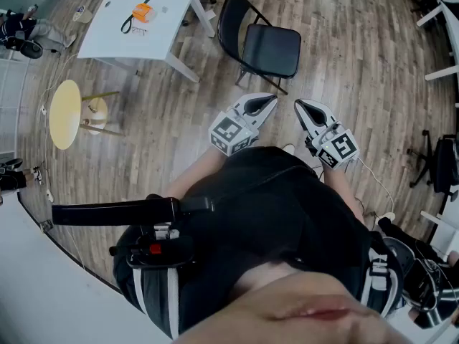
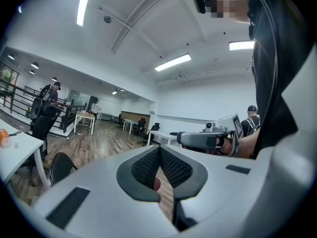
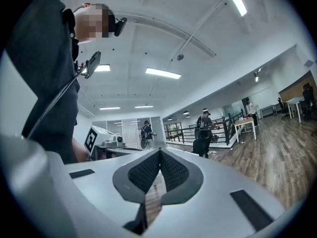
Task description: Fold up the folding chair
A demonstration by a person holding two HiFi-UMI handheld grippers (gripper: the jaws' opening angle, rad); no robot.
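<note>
Two tools, the left tool (image 1: pixel 270 100) and right tool (image 1: pixel 298 104), jaws together and empty, face one unfolded folding chair (image 1: pixel 267 47).

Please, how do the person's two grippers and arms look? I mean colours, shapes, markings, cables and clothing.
Both the left gripper and the right gripper have white, tapering shells with dark, mesh-textured pads. Each carries a cube with black square markers. A thin white cable runs from the right one. The person wears a black top, with the forearms uncovered.
</note>
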